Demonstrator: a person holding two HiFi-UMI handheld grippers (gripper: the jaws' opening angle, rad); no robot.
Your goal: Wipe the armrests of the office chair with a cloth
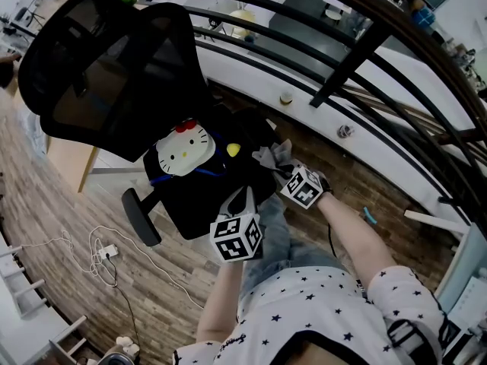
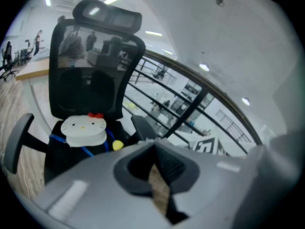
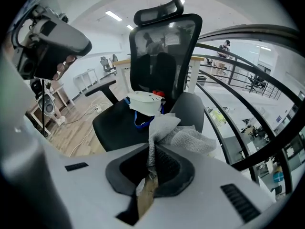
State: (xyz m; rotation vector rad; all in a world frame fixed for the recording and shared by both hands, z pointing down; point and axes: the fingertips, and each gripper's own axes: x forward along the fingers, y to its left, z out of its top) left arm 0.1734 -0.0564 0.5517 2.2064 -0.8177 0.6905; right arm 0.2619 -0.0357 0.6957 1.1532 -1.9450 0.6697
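Note:
The black mesh office chair (image 1: 114, 67) stands in front of me with a white cat-face cushion (image 1: 183, 152) on its seat. Its left armrest (image 1: 141, 216) juts toward me; the right armrest (image 3: 190, 109) lies just beyond the cloth. My right gripper (image 1: 283, 170) is shut on a grey cloth (image 1: 272, 156), which bunches up over the seat's right edge (image 3: 177, 133). My left gripper (image 1: 246, 195) hovers at the seat's front edge, shut with nothing between its jaws. In the left gripper view the cushion (image 2: 85, 129) and both armrests (image 2: 17, 140) lie ahead.
A black curved railing (image 1: 342, 59) runs close behind and to the right of the chair. White cables and a power adapter (image 1: 106, 251) lie on the wood floor at left. A light wooden table (image 1: 70, 163) stands behind the chair.

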